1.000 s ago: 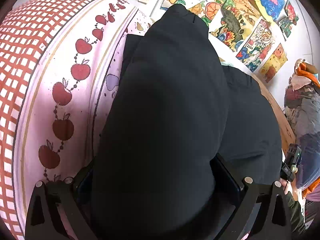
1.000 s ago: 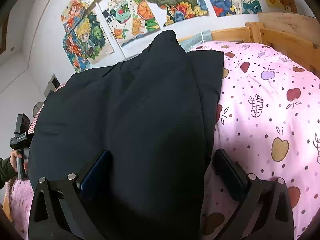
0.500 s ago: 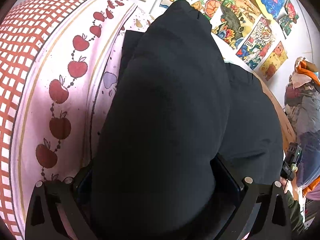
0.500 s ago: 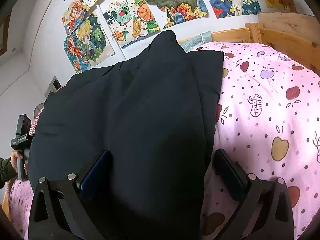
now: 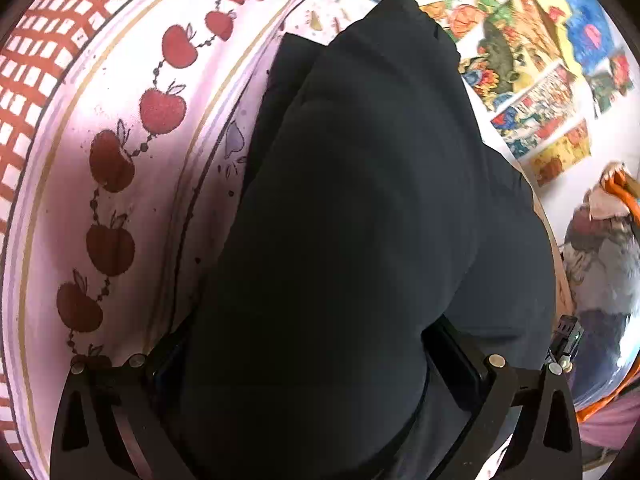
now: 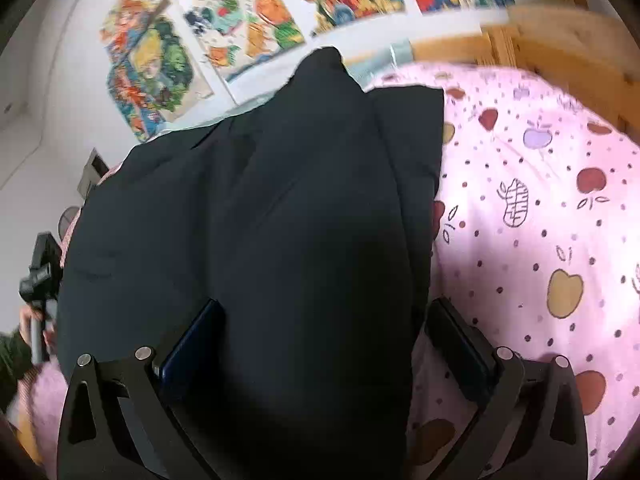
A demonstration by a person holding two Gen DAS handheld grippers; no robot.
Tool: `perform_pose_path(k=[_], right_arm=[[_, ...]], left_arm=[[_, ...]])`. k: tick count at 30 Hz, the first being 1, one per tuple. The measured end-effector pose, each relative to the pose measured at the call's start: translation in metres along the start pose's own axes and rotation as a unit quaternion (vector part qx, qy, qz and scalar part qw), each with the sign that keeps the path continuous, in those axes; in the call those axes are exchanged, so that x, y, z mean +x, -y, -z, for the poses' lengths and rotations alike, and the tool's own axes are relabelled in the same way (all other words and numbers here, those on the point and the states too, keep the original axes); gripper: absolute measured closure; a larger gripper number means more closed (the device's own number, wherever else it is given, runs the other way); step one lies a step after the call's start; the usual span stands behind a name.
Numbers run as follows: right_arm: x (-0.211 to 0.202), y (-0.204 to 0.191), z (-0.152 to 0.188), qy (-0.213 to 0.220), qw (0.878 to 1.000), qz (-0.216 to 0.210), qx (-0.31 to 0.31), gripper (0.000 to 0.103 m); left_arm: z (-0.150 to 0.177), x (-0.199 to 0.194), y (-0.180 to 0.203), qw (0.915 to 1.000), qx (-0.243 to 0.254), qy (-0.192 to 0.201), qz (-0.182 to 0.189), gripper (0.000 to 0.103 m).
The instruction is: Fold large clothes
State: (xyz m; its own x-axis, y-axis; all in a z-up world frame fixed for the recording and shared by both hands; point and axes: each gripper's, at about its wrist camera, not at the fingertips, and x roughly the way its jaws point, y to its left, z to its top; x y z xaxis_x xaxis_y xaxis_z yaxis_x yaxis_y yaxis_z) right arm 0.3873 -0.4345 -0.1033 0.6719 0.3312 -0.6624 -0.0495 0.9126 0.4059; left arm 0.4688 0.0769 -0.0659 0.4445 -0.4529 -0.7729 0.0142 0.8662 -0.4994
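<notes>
The garment [image 5: 352, 216], a large dark piece of cloth, lies on a bed covered by a pink sheet [image 6: 540, 216] printed with apples and dots. In the left wrist view it fills the middle of the picture, a thick fold of it rising from between the fingers of the left tool [image 5: 308, 364] up toward the far wall. That tool is clamped on the fold, its two dark fingers pressed against the cloth on either side. To the left of the garment the sheet shows a border [image 5: 116, 168] of red apples on a chain, and beyond that a red and white check strip [image 5: 44, 56] along the bed's edge.

In the right wrist view the garment [image 6: 280, 220] again runs up the middle, spread wider to the left, with its right edge lying on the sheet. The right tool [image 6: 320, 344] grips a fold of it in the same way, the cloth bunched between both fingers. At the left edge of this view a hand [image 6: 30, 320] holds the other tool's handle, beside the garment's far side.

Colourful posters [image 6: 256, 20] hang on the white wall behind the bed, and a wooden frame [image 6: 560, 44] stands at the sheet's far right corner. At the right edge of the left wrist view, a heap of clothes [image 5: 604, 240] is blurred.
</notes>
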Motion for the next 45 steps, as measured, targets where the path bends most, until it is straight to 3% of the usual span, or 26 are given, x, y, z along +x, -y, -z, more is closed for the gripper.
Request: perform_pose_path(k=[5, 8, 11, 13, 15, 18, 21, 24, 32, 36, 39, 42, 45], right_arm=[[0.004, -0.004, -0.01, -0.019, 0.997, -0.033, 0.069, 0.001], [0.005, -0.023, -0.006, -0.01, 0.999, -0.003, 0.049, 0.007], [0.002, -0.031, -0.005, 0.0, 0.999, 0.012, 0.051, 0.028], [-0.005, -0.035, -0.009, 0.007, 0.998, 0.018, 0.06, 0.055], [-0.016, -0.042, -0.012, 0.018, 0.998, 0.024, 0.051, 0.076], [-0.04, -0.067, -0.024, 0.043, 0.998, 0.049, 0.011, 0.087], [-0.066, -0.092, -0.036, 0.081, 0.994, 0.066, -0.027, 0.09], [-0.093, -0.107, -0.049, 0.115, 0.989, 0.074, -0.05, 0.09], [-0.151, -0.112, -0.053, 0.173, 0.973, 0.113, -0.102, 0.091], [-0.162, -0.089, -0.044, 0.175, 0.969, 0.14, -0.101, 0.091], [-0.152, -0.062, -0.037, 0.153, 0.974, 0.149, -0.072, 0.09], [-0.137, -0.045, -0.03, 0.135, 0.975, 0.167, -0.055, 0.079], [-0.129, -0.037, -0.025, 0.123, 0.974, 0.185, -0.039, 0.064]], left_arm=[[-0.001, 0.004, 0.005, 1.0, -0.003, -0.004, -0.002, 0.0], [0.002, 0.0, 0.006, 0.9998, -0.012, 0.003, 0.016, 0.019], [0.005, -0.008, 0.012, 0.9999, -0.007, 0.006, 0.007, 0.037], [0.006, -0.015, 0.02, 0.9999, -0.002, 0.014, -0.002, 0.05], [0.008, -0.023, 0.032, 0.9994, 0.012, 0.029, -0.015, 0.063], [0.012, -0.037, 0.052, 0.997, 0.035, 0.051, -0.046, 0.074], [0.014, -0.055, 0.063, 0.9951, 0.051, 0.069, -0.051, 0.081], [0.016, -0.076, 0.064, 0.9951, 0.045, 0.084, -0.025, 0.084], [0.038, -0.089, 0.096, 0.9906, 0.103, 0.089, -0.005, 0.084], [0.043, -0.065, 0.108, 0.9902, 0.12, 0.072, -0.005, 0.084], [0.048, -0.048, 0.122, 0.9882, 0.135, 0.068, -0.023, 0.083], [0.057, -0.047, 0.118, 0.9855, 0.15, 0.069, -0.038, 0.079], [0.064, -0.043, 0.119, 0.9822, 0.164, 0.062, -0.067, 0.067]])
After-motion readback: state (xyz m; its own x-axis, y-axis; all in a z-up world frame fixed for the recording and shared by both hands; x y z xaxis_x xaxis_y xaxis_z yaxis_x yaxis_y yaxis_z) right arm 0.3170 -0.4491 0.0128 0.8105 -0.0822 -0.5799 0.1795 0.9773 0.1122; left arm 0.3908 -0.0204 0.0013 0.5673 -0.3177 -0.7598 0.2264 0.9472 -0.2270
